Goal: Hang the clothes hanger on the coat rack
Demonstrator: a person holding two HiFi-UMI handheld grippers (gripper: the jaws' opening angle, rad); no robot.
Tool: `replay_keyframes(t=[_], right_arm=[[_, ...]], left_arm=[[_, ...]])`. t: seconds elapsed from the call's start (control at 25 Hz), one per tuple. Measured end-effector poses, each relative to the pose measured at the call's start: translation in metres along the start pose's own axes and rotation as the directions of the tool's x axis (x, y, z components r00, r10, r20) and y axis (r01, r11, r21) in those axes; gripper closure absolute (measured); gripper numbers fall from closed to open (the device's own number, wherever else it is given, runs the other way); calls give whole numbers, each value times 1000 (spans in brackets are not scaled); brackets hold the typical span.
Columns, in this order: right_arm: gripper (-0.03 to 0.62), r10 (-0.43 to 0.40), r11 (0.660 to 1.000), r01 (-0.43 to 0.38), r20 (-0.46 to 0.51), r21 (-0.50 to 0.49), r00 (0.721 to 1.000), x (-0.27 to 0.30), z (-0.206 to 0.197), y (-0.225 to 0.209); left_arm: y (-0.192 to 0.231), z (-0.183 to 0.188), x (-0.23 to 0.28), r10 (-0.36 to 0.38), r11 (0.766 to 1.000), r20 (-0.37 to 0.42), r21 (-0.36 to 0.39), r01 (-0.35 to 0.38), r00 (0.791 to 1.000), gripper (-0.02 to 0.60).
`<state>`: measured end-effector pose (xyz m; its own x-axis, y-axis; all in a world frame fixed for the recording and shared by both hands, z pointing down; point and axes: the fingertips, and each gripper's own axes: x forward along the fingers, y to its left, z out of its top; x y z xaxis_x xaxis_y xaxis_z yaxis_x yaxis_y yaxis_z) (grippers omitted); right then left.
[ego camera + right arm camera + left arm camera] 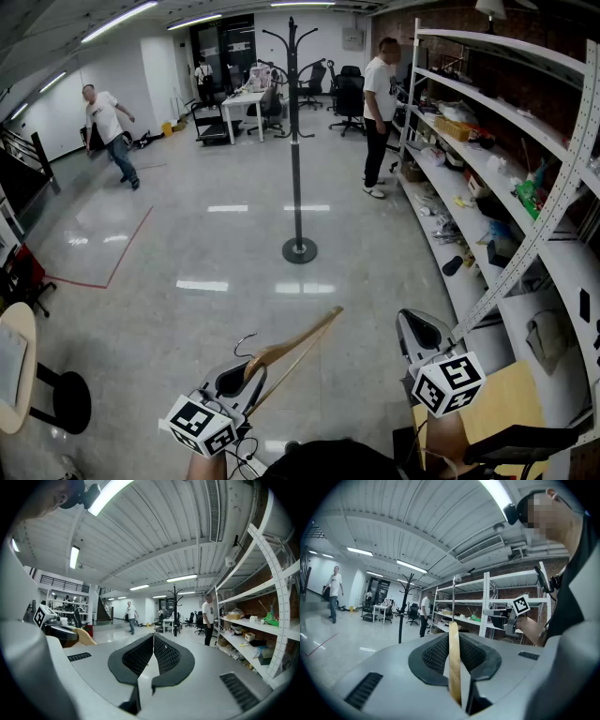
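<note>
Head view: the left gripper (246,373) is clamped on the clothes hanger (302,339), well short of the coat rack (295,141). The right gripper (417,330), equally far from the rack, is closed and empty. The smooth, thin, curved wood could pivot in the ribbed pads. Its wire hook, seemingly beside the gripper, might then miss the rack's upturned black prongs.

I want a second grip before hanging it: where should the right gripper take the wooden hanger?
Probably its free wooden arm, from the right: the hanger slants up toward the right gripper, and the left gripper clamps its middle.
</note>
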<state>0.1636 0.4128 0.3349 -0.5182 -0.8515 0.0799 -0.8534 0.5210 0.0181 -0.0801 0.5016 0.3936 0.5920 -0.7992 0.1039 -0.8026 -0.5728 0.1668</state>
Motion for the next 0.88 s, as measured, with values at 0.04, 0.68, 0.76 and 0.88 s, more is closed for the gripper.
replay_keyframes(t=[0.04,0.68,0.76,0.88], right_arm=[[586,0,1000,0,0,-2,1000,1,1,2],[586,1,999,-2,-26,-37,1000,42,-7,50],[586,3,1000,-4,-39,-30,999,49,-13,54],[586,7,999,-9,-54,-31,999,62,-16,57]], left_arm=[[2,0,-1,-1,1000,3,1,1,1000,529],[55,-7,-19,-29,1000,22,-9,29,999,529],[61,-9,-16,-40,999,15,-11,40,999,529],[73,-8,-12,-47,999,6,-14,47,999,529]])
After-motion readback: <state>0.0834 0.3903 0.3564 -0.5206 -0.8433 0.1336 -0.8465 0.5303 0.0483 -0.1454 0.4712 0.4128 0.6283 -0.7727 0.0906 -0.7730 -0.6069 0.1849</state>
